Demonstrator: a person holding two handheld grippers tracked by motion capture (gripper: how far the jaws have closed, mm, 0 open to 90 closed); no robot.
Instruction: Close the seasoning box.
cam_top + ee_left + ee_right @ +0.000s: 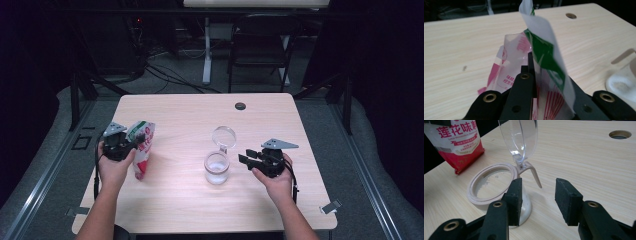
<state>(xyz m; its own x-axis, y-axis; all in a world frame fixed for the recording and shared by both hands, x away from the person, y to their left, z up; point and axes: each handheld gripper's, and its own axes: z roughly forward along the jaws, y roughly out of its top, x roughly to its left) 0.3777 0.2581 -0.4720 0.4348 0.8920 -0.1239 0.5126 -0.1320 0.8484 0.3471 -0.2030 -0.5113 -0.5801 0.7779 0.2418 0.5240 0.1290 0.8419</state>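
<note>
Left gripper (pixel 131 141) pinches the red-and-white plastic seasoning pouch (pixel 142 152); right gripper (pixel 248 157), open and empty, stands beside the clear flip-lid jar (pixel 217 167). A floppy pouch could spill beside it.

Red, white and green printed pouch (pixel 142 148), clear jar (pixel 217 169) with beige rim, pale woodgrain table (pixel 190 200)

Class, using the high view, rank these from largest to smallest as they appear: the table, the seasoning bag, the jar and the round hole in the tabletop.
1. table
2. seasoning bag
3. jar, its lid flipped open; not far behind the bag
4. round hole
</note>
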